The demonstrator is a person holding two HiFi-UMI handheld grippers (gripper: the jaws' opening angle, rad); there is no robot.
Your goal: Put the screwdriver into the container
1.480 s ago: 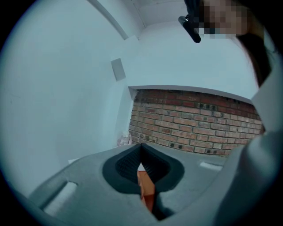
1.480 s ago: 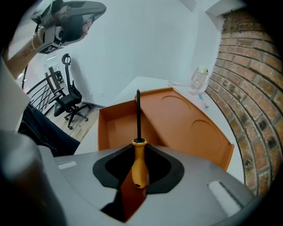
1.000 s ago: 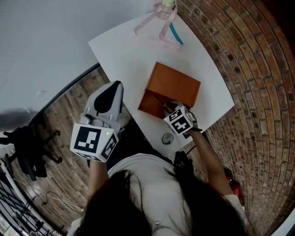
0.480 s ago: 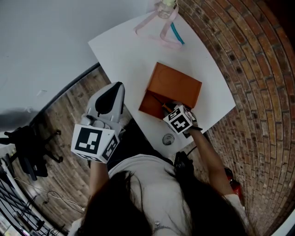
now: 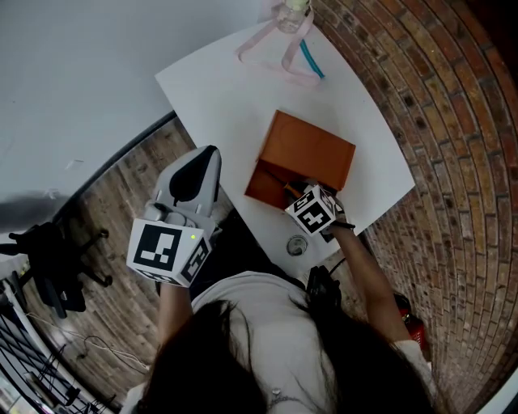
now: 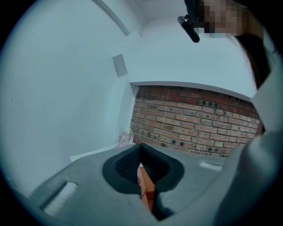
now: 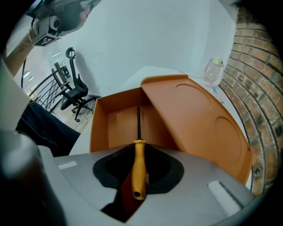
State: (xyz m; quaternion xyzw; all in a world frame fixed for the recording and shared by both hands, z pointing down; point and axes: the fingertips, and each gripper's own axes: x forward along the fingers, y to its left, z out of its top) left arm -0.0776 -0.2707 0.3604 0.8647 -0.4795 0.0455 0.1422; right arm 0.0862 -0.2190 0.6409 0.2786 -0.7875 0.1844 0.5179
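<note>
On the white table's [image 5: 227, 89] near edge: the right gripper [image 7: 138, 150] is poised at the open mouth of the orange container [image 5: 312, 149], while the left gripper [image 5: 204, 158] hangs off the table's left side.
Right gripper: jaws pinched on the yellow handle of the screwdriver [image 7: 139, 172]; its marker cube [image 5: 314, 212] sits on the near side, toward the person [image 5: 267, 340].
Screwdriver: carried in the air, handle between the jaws, black shaft pointing away from the person and reaching over the container's open inside. Whether the tip touches the box floor cannot be told.
Container: an orange box standing open near the middle of the table; its lid [image 7: 199, 119] is tilted up on the right side, as seen along the right gripper.
Left gripper: held above the wood floor [image 5: 121, 190], well apart from the container, jaws pressed together and gripping nothing. A sliver of orange shows through the narrow slit between them.
Round object [image 5: 295, 244]: small and silvery, lying on the table just on the near side of the marker cube, close to the table's edge.
Far end of the table: a clear jar [image 5: 291, 14], a pink frame [image 5: 286, 55] of thin bars and a blue strip [image 5: 310, 59] lie together, well apart from the container.
Surroundings: a brick wall [image 5: 453, 162] runs along the right; a black office chair [image 7: 73, 90] stands on the floor at the left.
</note>
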